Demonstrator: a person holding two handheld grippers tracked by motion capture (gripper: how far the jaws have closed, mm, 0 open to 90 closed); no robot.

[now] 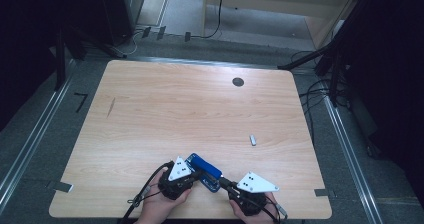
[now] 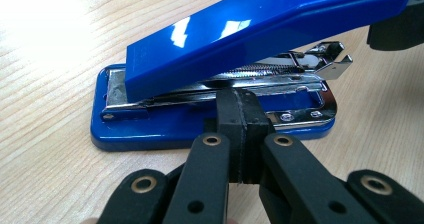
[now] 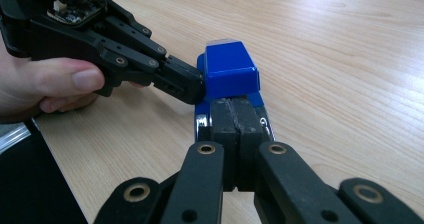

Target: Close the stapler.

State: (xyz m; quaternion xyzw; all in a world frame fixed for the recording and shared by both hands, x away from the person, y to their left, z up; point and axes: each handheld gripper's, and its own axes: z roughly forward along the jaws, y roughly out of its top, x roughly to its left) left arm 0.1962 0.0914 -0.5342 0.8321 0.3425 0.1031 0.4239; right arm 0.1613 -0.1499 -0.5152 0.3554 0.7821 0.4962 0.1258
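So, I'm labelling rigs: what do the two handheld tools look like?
Both are black, with linked jaw arms on brass-coloured pivots. The left tool and right tool each carry a white three-cornered plate with small dark dots, and dark cables trail back from them.

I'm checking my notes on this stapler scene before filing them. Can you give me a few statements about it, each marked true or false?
1. The blue stapler lies near the table's front edge. True.
2. The stapler's top arm is pressed flat onto its base. False: it is raised, with the metal magazine exposed.
3. The left tongs are shut, tips against the stapler's side. True.
4. The right tongs stand wide open. False: they are shut, at the stapler's end.
5. A small silvery object lies apart from the stapler. True.
6. Sheets of paper cover the table. False: bare wood shows.
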